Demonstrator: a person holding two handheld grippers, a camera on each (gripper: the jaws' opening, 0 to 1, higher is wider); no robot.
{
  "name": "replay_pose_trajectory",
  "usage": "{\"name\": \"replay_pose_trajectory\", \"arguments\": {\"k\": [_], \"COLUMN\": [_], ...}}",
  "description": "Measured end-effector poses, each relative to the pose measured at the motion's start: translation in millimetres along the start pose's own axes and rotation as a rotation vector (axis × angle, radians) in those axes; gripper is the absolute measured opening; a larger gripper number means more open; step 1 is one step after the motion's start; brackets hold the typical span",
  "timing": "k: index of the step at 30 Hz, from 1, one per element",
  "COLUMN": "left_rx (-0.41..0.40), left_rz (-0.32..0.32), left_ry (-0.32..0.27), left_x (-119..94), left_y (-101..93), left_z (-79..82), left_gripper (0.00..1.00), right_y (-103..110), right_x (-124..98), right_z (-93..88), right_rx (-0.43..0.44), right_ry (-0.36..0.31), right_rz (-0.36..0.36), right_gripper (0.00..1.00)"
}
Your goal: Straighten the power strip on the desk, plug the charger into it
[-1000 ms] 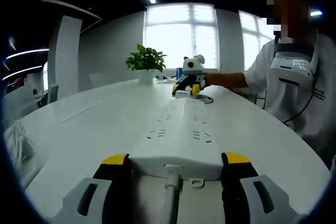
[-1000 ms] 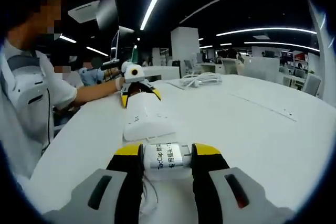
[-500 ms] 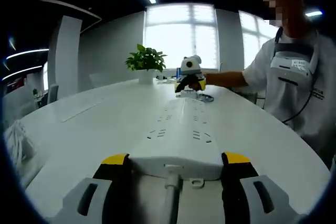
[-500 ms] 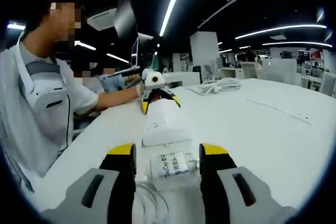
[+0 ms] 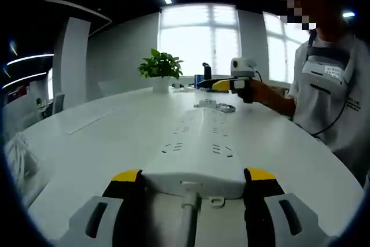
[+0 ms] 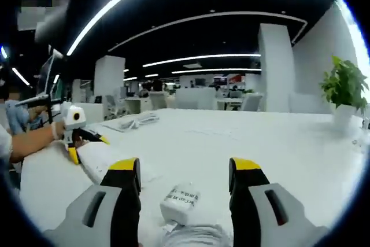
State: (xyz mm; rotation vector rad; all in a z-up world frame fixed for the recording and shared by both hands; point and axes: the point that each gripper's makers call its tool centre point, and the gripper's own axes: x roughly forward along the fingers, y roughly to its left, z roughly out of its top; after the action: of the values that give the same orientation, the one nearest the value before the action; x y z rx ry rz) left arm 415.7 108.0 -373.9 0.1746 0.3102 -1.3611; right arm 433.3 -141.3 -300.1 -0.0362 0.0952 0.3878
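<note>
A long white power strip (image 5: 199,143) lies on the white table (image 5: 98,143), running away from me. My left gripper (image 5: 193,176) is shut on its near end, a yellow-tipped jaw on each side. Past its far end lies the white charger (image 5: 209,105) with a coil of cable. My right gripper (image 5: 222,85) hovers above it in a hand. In the right gripper view, my right gripper (image 6: 185,166) stands open over the charger (image 6: 179,199), which rests on the table apart from both jaws. The power strip (image 6: 107,163) reaches left to the left gripper (image 6: 78,143).
A potted plant (image 5: 161,67) stands at the table's far edge, also visible as the plant (image 6: 344,85) at the right. A bundle of white cable (image 6: 136,121) lies further along the table. The person in a white shirt (image 5: 329,91) stands at the right edge.
The right gripper opened and let go of the charger, then lifted and swung away from the strip's end. The left gripper and the power strip have stayed in place.
</note>
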Motion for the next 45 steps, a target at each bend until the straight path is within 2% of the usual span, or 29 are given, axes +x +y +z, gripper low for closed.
{"name": "replay_pose_trajectory", "arguments": {"k": [1, 2, 3, 5, 6, 12, 17, 19, 25, 31, 36, 41, 45], "left_rx": [0.000, 0.000, 0.000, -0.001, -0.001, -0.001, -0.001, -0.001, -0.002, -0.002, -0.002, -0.002, -0.002], "left_rz": [0.001, 0.001, 0.001, 0.002, 0.001, 0.002, 0.002, 0.002, 0.005, 0.006, 0.006, 0.007, 0.007], "left_ry": [0.000, 0.000, 0.000, 0.000, 0.000, 0.000, 0.000, -0.001, -0.001, -0.001, -0.002, -0.002, -0.002], "left_x": [0.0, 0.0, 0.1, 0.0, 0.0, -0.5, -0.6, -0.7, -0.6, -0.7, -1.0, -1.5, -1.8], "left_y": [0.1, 0.1, 0.0, 0.2, 0.3, 1.0, 0.9, 0.7, 0.6, 0.6, 1.0, 1.9, 2.1], "left_z": [0.0, -0.1, -0.1, -0.1, -0.1, -0.1, 0.1, 0.3, 0.6, 0.8, 0.9, 0.6, 0.5], "left_gripper": [0.70, 0.70, 0.70, 0.70, 0.70, 0.70, 0.70, 0.70, 0.70, 0.70, 0.70, 0.70, 0.70], "right_y": [-0.6, -7.4, -9.5, 5.7, 4.9, 0.5, -1.7, 2.9, 4.6, 3.9, 3.9, 6.7, 5.0], "right_x": [1.2, 3.1, 4.4, 11.3, 12.8, 14.3, 15.4, 15.6, 16.4, 15.1, 14.7, 15.9, 17.4], "right_z": [-4.1, -14.1, -20.2, -25.7, -29.0, -39.5, -46.0, -45.2, -46.8, -48.0, -48.6, -49.4, -49.9], "right_rx": [-0.015, -0.072, -0.103, -0.095, -0.085, -0.152, -0.110, -0.099, -0.118, -0.107, -0.127, -0.139, -0.098], "right_ry": [0.013, 0.055, 0.075, 0.085, 0.105, 0.154, 0.179, 0.172, 0.178, 0.180, 0.186, 0.192, 0.209], "right_rz": [-0.031, -0.103, -0.134, -0.054, -0.062, -0.109, -0.104, -0.081, -0.064, -0.017, 0.061, 0.199, 0.316], "right_gripper": [0.60, 0.59, 0.58, 0.44, 0.39, 0.45, 0.40, 0.33, 0.33, 0.31, 0.29, 0.29, 0.29]}}
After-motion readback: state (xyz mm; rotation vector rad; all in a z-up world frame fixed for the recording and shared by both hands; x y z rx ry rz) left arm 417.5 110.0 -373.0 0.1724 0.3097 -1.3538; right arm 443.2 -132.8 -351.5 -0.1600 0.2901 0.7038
